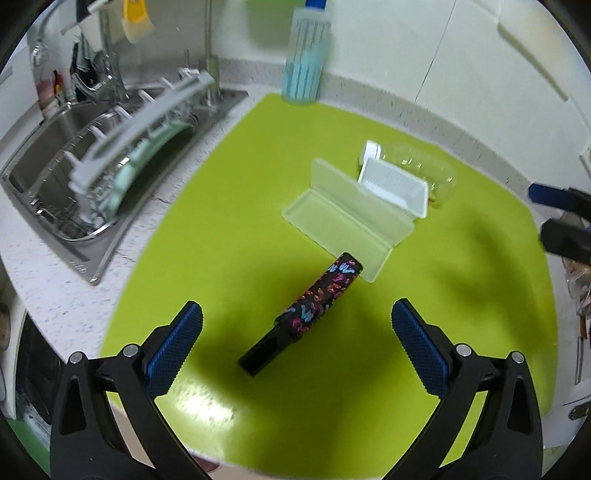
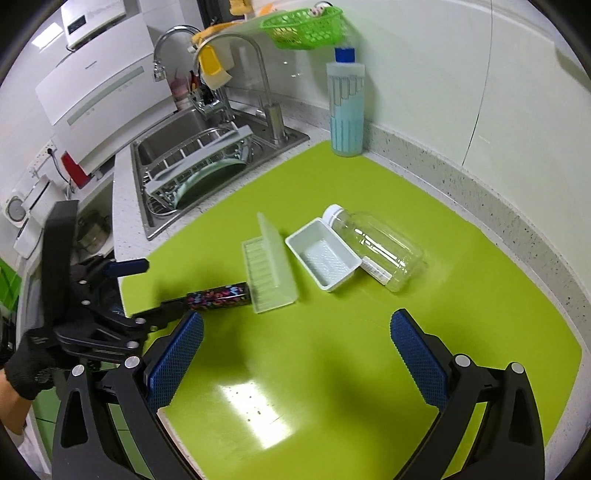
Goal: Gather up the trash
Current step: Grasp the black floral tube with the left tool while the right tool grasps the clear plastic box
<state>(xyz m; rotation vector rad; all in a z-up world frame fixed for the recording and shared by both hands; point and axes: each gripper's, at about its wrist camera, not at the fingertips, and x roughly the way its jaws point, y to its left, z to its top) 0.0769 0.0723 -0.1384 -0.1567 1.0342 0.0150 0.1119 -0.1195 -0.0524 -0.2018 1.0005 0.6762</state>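
Note:
On the green mat (image 1: 229, 206) (image 2: 461, 295) lie a black tube with colourful print (image 1: 317, 302) (image 2: 218, 296), an open frosted plastic case (image 1: 343, 218) (image 2: 271, 269), a small white tray (image 1: 395, 186) (image 2: 323, 254) and a clear empty bottle with a white cap (image 1: 421, 166) (image 2: 380, 247) on its side. My left gripper (image 1: 295, 343) is open, hovering just short of the tube, nothing between its fingers. My right gripper (image 2: 295, 358) is open above bare mat, in front of the tray and bottle. The left gripper (image 2: 122, 295), held by a gloved hand (image 2: 26, 365), shows in the right wrist view beside the tube.
A steel sink (image 1: 70, 147) (image 2: 207, 162) with a dish rack and plates sits left of the mat. A tall pale-blue bottle (image 1: 306, 55) (image 2: 345, 107) stands at the back wall. A green basket (image 2: 306, 27) hangs above. The counter edge runs close to the left gripper.

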